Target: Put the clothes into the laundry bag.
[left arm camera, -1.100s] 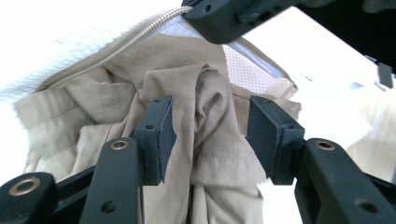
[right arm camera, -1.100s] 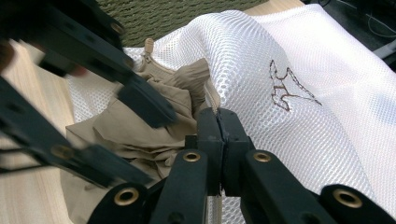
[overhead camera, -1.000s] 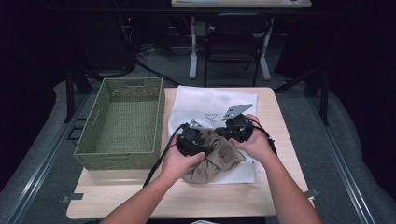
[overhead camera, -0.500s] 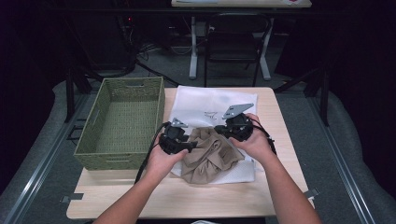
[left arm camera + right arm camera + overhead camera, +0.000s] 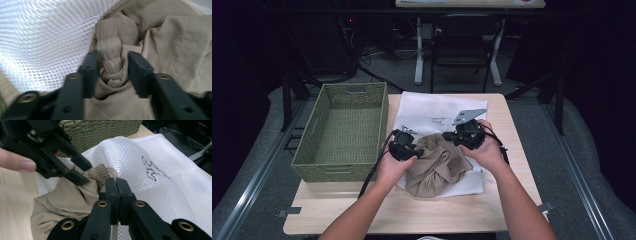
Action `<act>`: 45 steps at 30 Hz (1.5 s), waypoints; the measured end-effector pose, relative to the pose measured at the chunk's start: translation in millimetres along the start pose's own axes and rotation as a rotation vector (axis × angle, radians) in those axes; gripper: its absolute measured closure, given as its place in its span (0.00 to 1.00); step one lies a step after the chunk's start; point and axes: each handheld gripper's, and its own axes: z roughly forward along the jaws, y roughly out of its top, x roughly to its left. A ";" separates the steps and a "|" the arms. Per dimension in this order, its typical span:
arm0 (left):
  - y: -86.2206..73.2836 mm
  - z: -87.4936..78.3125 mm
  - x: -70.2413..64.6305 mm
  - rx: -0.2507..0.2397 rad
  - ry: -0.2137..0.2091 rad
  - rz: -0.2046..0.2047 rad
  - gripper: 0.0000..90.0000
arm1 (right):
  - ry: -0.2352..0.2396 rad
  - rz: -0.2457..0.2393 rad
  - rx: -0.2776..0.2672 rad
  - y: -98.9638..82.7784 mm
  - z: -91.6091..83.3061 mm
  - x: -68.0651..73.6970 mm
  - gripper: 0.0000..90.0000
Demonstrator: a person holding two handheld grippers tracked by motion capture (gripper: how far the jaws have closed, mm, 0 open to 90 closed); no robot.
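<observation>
On the far left sits the woven green basket, stiff-sided and with nothing in it; I judge it is where the bundle will end up, though that step is not yet at hand. Just right of it my left claw has just been closing, and its two black jaws now stand on either side of a puckered, elastic-gathered band of the tan garment, near the cloth but not yet clearly pressing it, so I count that claw as still released. The work in hand, as I read it, is getting this crumpled tan garment into the white mesh laundry bag that lies flat beneath and around it on the pale wooden table. The mesh is a fine honeycomb weave, thin and floppy, with a small dark stitched mark; the garment is soft matte cotton, folded in loose ridges. Farther right, my right claw is clenched tight, seemingly pinching the bag's edge beside the garment. Next I should finish closing on the band, then draw it inward while the right holds the mesh steady.
</observation>
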 end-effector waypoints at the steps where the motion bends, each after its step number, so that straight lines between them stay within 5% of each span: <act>1: 0.1 1.8 -0.8 0.000 -0.001 0.002 0.76 | -0.001 0.001 0.000 0.0 0.2 0.0 0.99; 8: 4.7 4.9 -10.2 -0.002 0.039 0.045 0.87 | 0.002 0.000 -0.017 2.0 -1.8 0.4 0.99; 15: 12.2 10.2 -6.3 -0.018 0.056 0.009 0.87 | 0.002 -0.009 -0.008 2.4 -0.6 2.0 0.99; 27: 6.9 -23.2 -14.0 -0.003 -0.005 0.038 0.72 | -0.002 -0.004 -0.003 0.9 -0.7 -0.3 0.99; 31: -7.5 -34.2 -25.2 0.006 -0.077 0.056 0.65 | 0.001 -0.004 0.004 0.5 0.8 -0.2 0.99; 41: -27.9 -29.2 -49.8 0.055 -0.112 0.113 0.54 | 0.003 -0.001 0.008 -0.9 1.8 -0.5 0.99; 45: -33.4 -14.0 -56.4 0.100 -0.112 0.133 0.53 | 0.005 0.000 0.011 -1.3 2.5 0.3 0.99</act>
